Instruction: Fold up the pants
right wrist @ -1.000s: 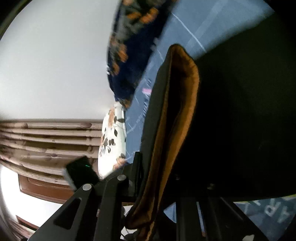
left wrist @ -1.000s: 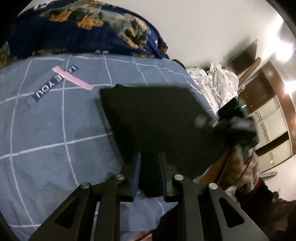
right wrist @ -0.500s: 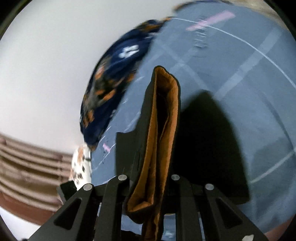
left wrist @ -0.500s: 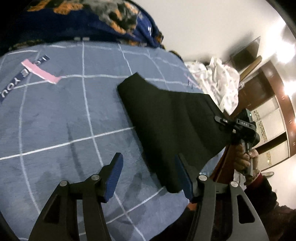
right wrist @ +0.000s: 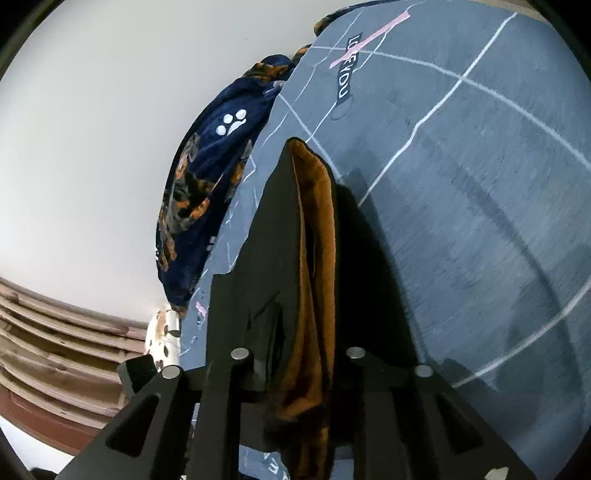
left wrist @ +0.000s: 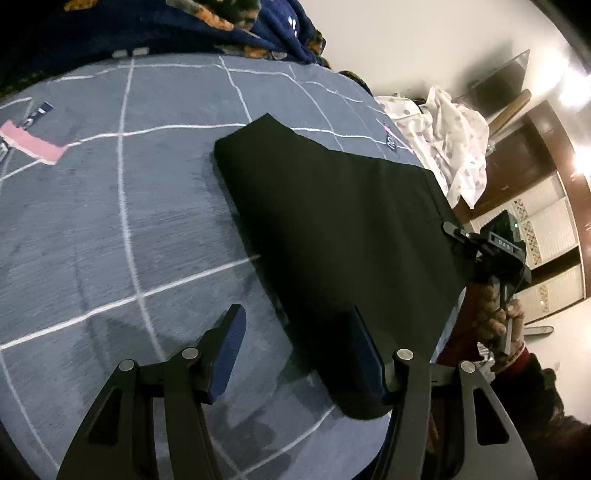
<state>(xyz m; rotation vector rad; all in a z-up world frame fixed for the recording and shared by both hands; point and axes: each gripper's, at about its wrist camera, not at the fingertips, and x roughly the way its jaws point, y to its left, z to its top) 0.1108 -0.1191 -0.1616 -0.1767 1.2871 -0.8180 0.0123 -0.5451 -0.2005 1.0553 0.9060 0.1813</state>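
The black pants lie folded flat on the grey-blue checked bedspread. My left gripper is open and empty, its right finger over the near corner of the pants. My right gripper is shut on the pants' edge, where the orange-brown lining shows between black layers. That gripper also shows in the left wrist view at the pants' far right edge, held by a hand.
A dark blue patterned blanket is heaped at the head of the bed. White spotted cloth lies beyond the bed's right side. A pink strip marks the bedspread. Wooden cupboards stand to the right.
My left gripper has opened and let go of the pants, then drawn back. The pants have come down flat on the bed. My right gripper has stayed shut on their edge.
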